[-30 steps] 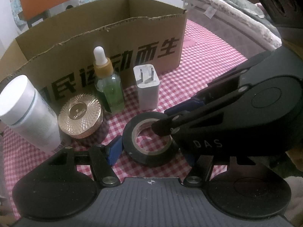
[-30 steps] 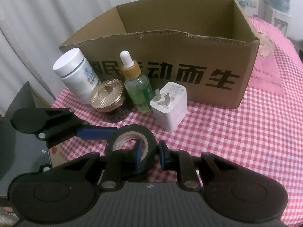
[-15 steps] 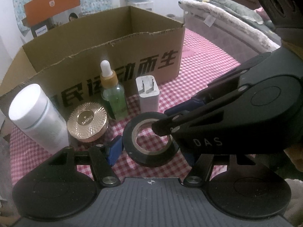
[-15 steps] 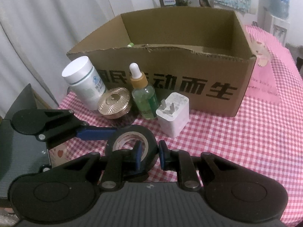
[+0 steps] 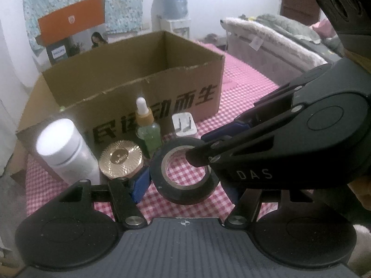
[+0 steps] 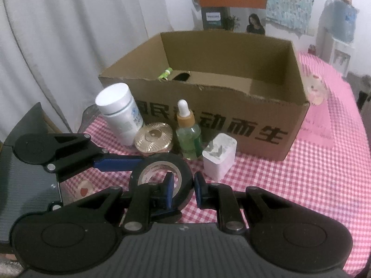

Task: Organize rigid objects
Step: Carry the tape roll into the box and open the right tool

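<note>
A black roll of tape (image 5: 185, 171) (image 6: 162, 176) is lifted off the checked cloth. My right gripper (image 6: 183, 185) is shut on its wall, one finger inside the hole. My left gripper (image 5: 185, 183) straddles the roll, its blue pads at the roll's sides; whether they press it is unclear. Behind stand a white bottle (image 6: 118, 113) (image 5: 65, 148), a gold-lidded jar (image 6: 154, 137) (image 5: 120, 159), a green dropper bottle (image 6: 187, 132) (image 5: 147, 129) and a white charger plug (image 6: 219, 155) (image 5: 184, 125), all in front of an open cardboard box (image 6: 231, 120) (image 5: 139, 85).
The table has a pink checked cloth (image 6: 301, 173). A small green item (image 6: 165, 73) and a dark object lie inside the box at its left. A white curtain (image 6: 58, 46) hangs at the left. A bed (image 5: 289, 44) and a water dispenser (image 5: 174, 4) are behind.
Both grippers have risen with the tape roll; the box interior now shows and the items on the cloth look lower and farther away.
</note>
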Action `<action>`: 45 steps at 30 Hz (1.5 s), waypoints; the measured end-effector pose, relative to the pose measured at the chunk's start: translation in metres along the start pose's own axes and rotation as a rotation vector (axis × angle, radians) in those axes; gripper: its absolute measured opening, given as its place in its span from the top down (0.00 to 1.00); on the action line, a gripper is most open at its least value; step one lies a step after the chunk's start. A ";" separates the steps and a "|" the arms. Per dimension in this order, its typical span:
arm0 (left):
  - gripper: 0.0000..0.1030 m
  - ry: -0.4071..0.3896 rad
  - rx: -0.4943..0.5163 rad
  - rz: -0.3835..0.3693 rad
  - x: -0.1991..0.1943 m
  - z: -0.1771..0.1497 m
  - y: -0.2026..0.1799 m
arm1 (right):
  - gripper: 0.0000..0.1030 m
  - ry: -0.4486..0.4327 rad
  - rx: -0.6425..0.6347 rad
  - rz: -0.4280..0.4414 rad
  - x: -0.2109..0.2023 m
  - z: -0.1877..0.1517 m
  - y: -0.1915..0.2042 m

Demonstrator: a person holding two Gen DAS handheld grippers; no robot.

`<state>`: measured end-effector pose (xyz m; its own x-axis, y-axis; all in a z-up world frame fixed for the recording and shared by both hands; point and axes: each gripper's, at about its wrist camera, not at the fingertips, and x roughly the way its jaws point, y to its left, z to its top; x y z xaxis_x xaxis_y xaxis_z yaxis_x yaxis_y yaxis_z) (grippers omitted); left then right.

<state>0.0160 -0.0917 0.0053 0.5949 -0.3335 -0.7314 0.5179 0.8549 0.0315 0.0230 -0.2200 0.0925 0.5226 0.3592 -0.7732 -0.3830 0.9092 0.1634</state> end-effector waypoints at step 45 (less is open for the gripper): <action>0.36 0.323 -0.163 -0.023 0.178 0.159 0.178 | 0.80 0.277 0.044 0.173 0.228 0.238 -0.102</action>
<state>0.3116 -0.0625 -0.0113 0.3457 -0.2330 -0.9090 0.4083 0.9095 -0.0779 0.3629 -0.1802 0.0453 0.2233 0.4437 -0.8679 -0.4121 0.8499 0.3284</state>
